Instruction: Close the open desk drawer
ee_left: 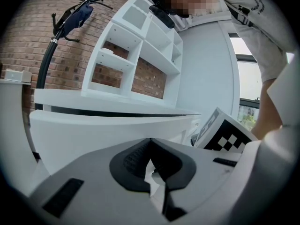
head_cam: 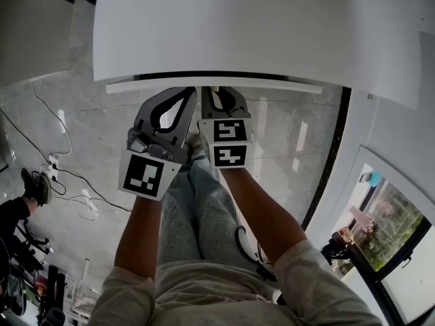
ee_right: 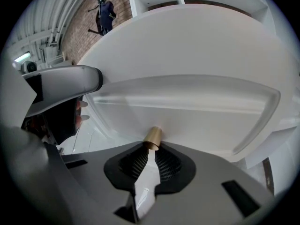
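The white desk top fills the upper head view, with the top edge of the drawer front showing just below its near edge. In the right gripper view the drawer front carries a small brass knob. My right gripper is shut on the tip of that knob; it also shows in the head view. My left gripper is beside it on the left, with its jaws shut on nothing and pointing at the drawer front. A dark gap separates the drawer from the desk top.
A white shelf unit stands on the desk against a brick wall, with a coat rack beside it. My legs are right under the grippers. A power strip and cables lie on the tiled floor at left. A window is at right.
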Demonstrator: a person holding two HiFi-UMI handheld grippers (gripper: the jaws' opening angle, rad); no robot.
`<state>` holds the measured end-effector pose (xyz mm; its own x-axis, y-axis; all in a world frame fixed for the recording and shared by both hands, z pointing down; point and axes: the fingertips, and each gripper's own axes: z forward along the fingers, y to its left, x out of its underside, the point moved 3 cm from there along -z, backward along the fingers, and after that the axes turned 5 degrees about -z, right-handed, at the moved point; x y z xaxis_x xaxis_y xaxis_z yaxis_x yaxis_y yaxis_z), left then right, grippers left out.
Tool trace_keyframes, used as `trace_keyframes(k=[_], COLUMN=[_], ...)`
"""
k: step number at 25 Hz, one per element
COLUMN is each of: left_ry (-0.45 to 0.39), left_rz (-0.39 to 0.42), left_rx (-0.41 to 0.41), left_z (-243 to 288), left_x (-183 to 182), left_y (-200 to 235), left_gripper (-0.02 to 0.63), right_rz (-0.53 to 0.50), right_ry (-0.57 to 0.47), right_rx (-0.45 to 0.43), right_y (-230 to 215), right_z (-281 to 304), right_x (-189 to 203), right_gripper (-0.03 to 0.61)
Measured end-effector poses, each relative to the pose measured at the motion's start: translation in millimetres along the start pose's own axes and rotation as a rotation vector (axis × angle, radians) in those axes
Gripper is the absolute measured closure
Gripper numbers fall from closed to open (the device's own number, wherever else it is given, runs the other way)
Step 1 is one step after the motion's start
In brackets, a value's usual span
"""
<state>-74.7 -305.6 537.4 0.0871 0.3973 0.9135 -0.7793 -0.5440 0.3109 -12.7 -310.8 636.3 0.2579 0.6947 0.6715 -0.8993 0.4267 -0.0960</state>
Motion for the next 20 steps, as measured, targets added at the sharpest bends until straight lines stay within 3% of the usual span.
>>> trace_keyframes(k=[20], left_ry=[0.007], left_rz=[-0.009], left_rx=[-0.024], left_z=[7.9], left_x=[-3.8], left_y=[8.8], left_gripper=[0.595], right_rz=[0.057], right_ry=[0.010], right_rx=[-0.037], right_y=[-4.2], right_z=[-0.4], right_x=[-11.4], right_gripper=[0.494])
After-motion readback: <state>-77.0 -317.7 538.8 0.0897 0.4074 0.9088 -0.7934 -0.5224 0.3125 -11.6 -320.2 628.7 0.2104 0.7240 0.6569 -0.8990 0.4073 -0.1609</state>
